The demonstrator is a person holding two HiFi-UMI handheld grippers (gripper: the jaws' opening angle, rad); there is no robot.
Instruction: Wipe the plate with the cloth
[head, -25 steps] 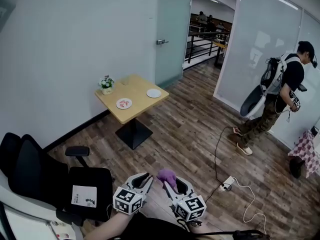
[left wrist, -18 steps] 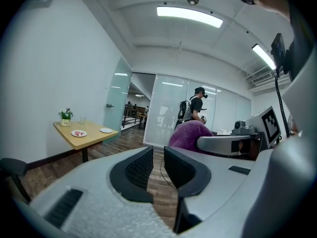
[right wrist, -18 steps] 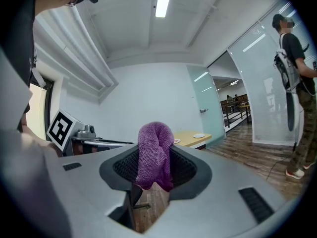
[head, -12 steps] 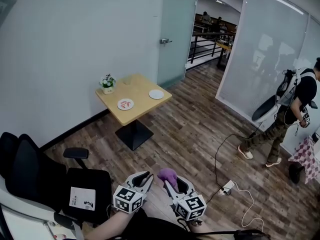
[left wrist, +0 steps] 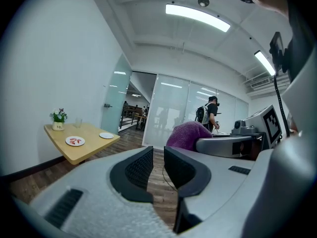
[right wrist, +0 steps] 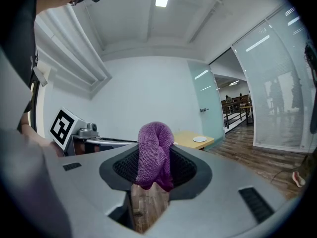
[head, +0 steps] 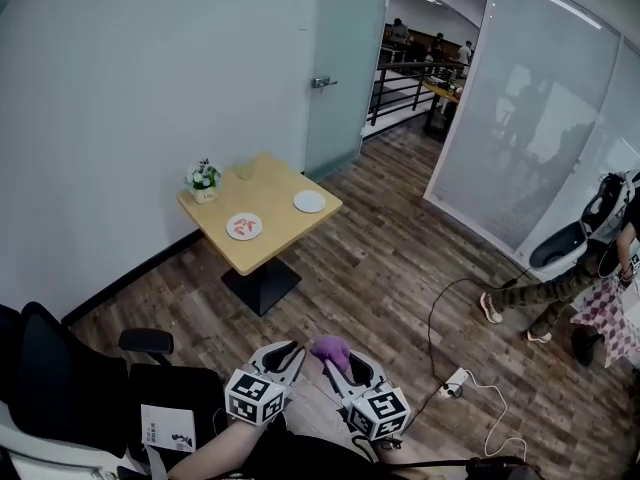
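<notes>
A small wooden table (head: 268, 230) stands by the far wall. On it lie a white plate (head: 309, 201) and a second plate with red bits (head: 244, 226). Both grippers hang low over the floor, far from the table. My right gripper (head: 338, 364) is shut on a bunched purple cloth (head: 330, 348), which sticks up between its pads (right wrist: 154, 155). Beside it my left gripper (head: 284, 360) holds nothing, its jaws drawn together to a narrow slit. The left gripper view shows the cloth (left wrist: 188, 135) and both plates, red-bits (left wrist: 75, 141) and white (left wrist: 106, 135).
A flower pot (head: 204, 179) and a glass (head: 245, 171) stand at the table's back. A black office chair (head: 60, 388) is at the left. A power strip (head: 452, 384) with cables lies on the wood floor. A person (head: 590, 258) walks at the right edge.
The head view has turned slightly, so the table sits a little further left. The person at the right has walked further right, partly out of view. Both grippers hold as before.
</notes>
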